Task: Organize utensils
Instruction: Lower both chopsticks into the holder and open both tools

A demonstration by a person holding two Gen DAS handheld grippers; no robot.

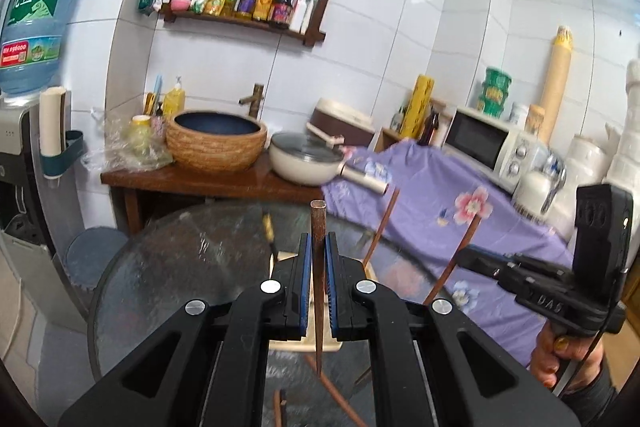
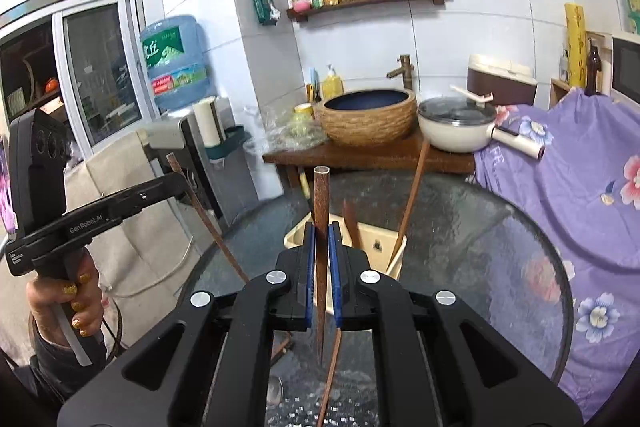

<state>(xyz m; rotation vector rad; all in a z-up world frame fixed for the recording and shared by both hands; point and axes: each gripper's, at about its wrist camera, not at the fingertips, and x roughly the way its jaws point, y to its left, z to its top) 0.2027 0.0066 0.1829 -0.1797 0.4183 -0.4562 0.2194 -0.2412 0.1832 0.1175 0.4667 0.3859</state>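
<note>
My left gripper (image 1: pixel 318 247) and right gripper (image 2: pixel 322 239) each clamp a wooden chopstick (image 1: pixel 319 227) upright at frame centre — beige holder (image 2: pixel 380 247) just beyond, on the glass table (image 2: pixel 480 227) — more sticks lean inside

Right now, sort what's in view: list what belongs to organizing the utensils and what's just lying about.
Belongs to the job:
- left gripper, shut on a chopstick
- right gripper, shut on a second chopstick
- beige utensil holder on the glass table
- chopstick leaning in the holder

Just lying about:
- white pan
- basin
- water jug
- microwave
</note>
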